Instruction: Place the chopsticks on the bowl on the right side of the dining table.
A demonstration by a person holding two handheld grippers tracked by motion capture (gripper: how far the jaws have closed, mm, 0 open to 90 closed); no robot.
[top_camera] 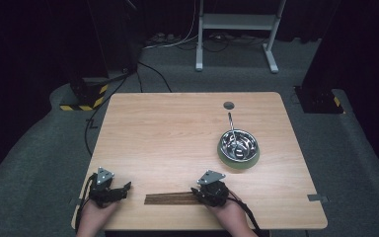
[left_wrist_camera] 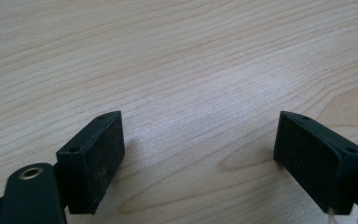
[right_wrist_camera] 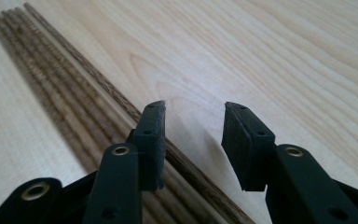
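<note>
Steel bowl with one utensil handle leaning out sits well beyond and right of the chopsticks, nothing between. Chopsticks: one flat bundle at the table's near edge, roughly five sticks in the right gripper view.

Right gripper low at their right end, jaws part-spread, one jaw over the sticks, pinching nothing. Left gripper left of them, apart, jaws wide, bare wood between.
</note>
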